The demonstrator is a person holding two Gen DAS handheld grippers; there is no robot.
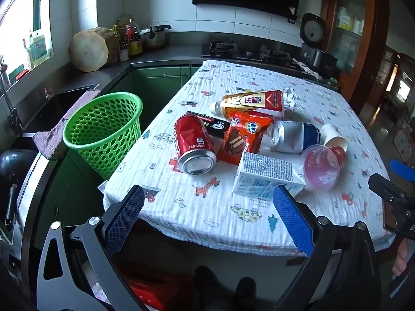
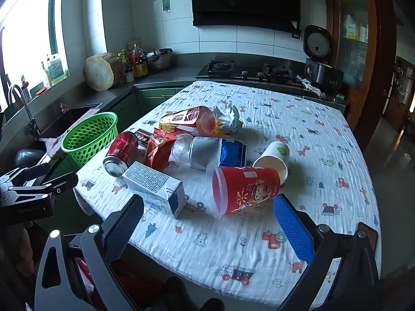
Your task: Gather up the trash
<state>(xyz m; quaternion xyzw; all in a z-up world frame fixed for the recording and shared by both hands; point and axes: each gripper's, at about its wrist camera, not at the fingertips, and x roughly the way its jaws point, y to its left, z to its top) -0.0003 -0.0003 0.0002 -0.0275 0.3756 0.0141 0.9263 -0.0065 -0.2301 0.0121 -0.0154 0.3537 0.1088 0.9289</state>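
Observation:
Trash lies in a heap on the cloth-covered table (image 1: 197,215): a red soda can (image 1: 194,145), a white milk carton (image 1: 264,176), a red snack wrapper (image 1: 241,137), a tipped red plastic cup (image 2: 243,189), a crushed silver-blue can (image 2: 218,153), a paper cup (image 2: 275,158), a tea bottle (image 1: 251,102) and crumpled foil (image 2: 228,118). A green perforated basket (image 1: 103,132) stands left of the table; it also shows in the right wrist view (image 2: 88,134). My left gripper (image 1: 207,215) is open and empty at the table's near edge. My right gripper (image 2: 207,223) is open and empty, just short of the carton and red cup.
A sink (image 1: 57,103) and dark counter run along the left wall. A gas hob (image 2: 249,71) and rice cooker (image 2: 319,59) stand behind the table. A wooden cabinet (image 2: 360,39) is at the right. A black box (image 1: 207,123) lies under the can.

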